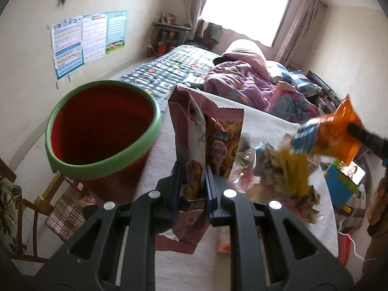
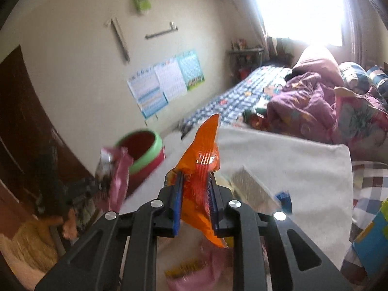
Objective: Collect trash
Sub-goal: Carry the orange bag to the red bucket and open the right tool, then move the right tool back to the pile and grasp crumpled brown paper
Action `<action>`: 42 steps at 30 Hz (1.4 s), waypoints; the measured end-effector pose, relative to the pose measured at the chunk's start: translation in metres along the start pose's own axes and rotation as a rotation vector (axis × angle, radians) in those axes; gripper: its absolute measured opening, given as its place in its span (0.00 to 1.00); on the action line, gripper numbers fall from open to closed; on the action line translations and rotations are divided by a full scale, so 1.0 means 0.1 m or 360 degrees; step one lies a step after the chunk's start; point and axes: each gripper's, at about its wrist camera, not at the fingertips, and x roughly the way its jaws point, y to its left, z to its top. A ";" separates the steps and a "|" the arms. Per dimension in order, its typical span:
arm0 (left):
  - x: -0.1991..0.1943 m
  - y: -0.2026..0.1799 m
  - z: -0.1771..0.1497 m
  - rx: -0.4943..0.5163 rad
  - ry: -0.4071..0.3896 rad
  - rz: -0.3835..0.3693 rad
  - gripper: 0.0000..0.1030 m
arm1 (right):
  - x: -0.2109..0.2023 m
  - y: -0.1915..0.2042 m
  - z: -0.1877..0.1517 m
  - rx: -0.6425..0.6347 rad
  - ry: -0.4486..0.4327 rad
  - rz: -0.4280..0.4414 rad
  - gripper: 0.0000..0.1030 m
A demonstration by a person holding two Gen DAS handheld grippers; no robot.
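My left gripper (image 1: pixel 191 177) is shut on a pink snack bag (image 1: pixel 191 126), which it holds upright just right of a red bin with a green rim (image 1: pixel 104 167). Across the white-clothed table (image 1: pixel 266 118), my right gripper (image 2: pixel 195 179) is shut on an orange wrapper (image 2: pixel 203 160), lifted above the cloth. The left wrist view shows that wrapper (image 1: pixel 337 131) at the far right, above a pile of crumpled wrappers (image 1: pixel 278 169). From the right wrist view the pink bag (image 2: pixel 116 177) hangs blurred beside the bin (image 2: pixel 148 160).
A bed with a checked cover (image 1: pixel 174 65) and purple bedding (image 1: pixel 240 82) lies behind the table. A wooden chair (image 1: pixel 43 201) stands below the bin at the left. A blue box (image 1: pixel 339 184) sits past the table's right edge. More wrappers (image 2: pixel 194 274) lie under my right gripper.
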 end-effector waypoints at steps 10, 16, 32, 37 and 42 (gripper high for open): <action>0.04 0.56 0.17 -0.0121 -0.0045 0.0166 0.16 | 0.80 0.50 0.38 -0.0021 0.0041 0.0168 0.18; 0.09 0.99 0.30 -0.0231 -0.0052 0.0254 0.16 | 1.42 0.79 0.48 0.0027 0.0153 0.0268 0.18; 0.33 1.57 0.70 -0.0340 -0.0133 0.0267 0.46 | 2.23 1.40 0.46 -0.0017 0.0256 0.0312 0.58; 0.34 1.53 0.69 -0.0328 -0.0132 0.0257 0.50 | 2.12 1.41 0.49 0.0017 0.0258 0.0324 0.58; 0.33 1.38 0.67 -0.0302 -0.0137 0.0226 0.53 | 1.87 1.41 0.51 -0.0028 0.0210 0.0315 0.59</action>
